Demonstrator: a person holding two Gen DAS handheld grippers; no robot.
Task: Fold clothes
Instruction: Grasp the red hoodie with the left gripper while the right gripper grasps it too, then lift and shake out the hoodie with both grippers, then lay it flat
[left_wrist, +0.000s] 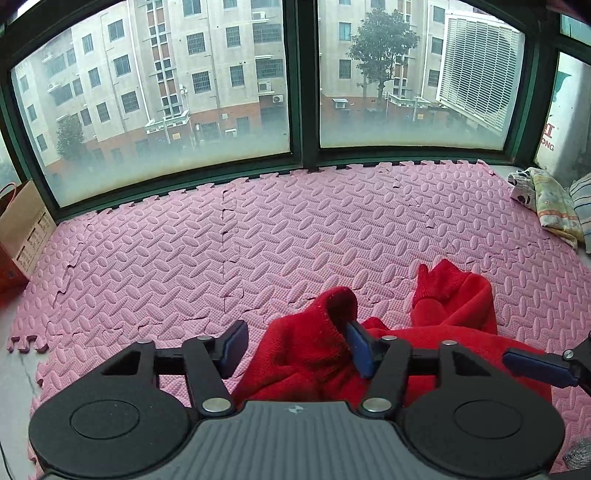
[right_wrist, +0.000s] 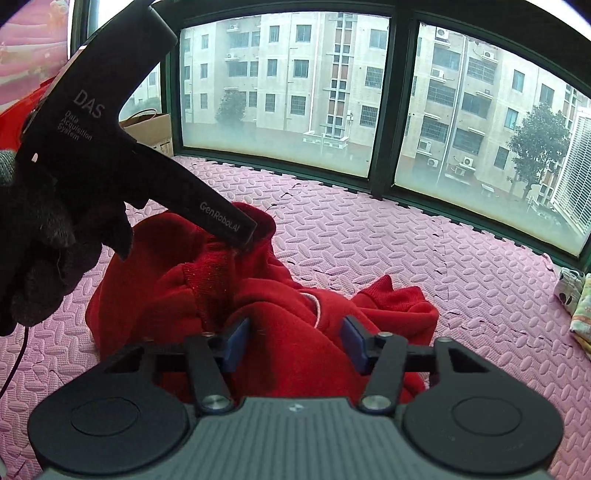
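Observation:
A crumpled red hoodie (left_wrist: 310, 365) lies on the pink foam mat (left_wrist: 177, 240). My left gripper (left_wrist: 297, 345) is open around the hoodie's left part, and a fold of red cloth hangs over its right finger. In the right wrist view the hoodie (right_wrist: 295, 350) fills the foreground, a white drawstring (right_wrist: 314, 308) showing. My right gripper (right_wrist: 295, 341) is open, low over the cloth, with red fabric between its fingers. A dark-gloved hand (right_wrist: 40, 236) holds the left gripper (right_wrist: 242, 234), whose tip sits on a raised fold. One right gripper finger (left_wrist: 535, 363) shows at the far right.
Folded light patterned clothes (left_wrist: 546, 203) lie at the mat's right edge, also visible as clothes (right_wrist: 576, 302). A brown paper bag (left_wrist: 26, 221) stands at the left by the window. A green window frame (left_wrist: 306, 92) bounds the far side. Bare mat (right_wrist: 388, 240) stretches beyond the hoodie.

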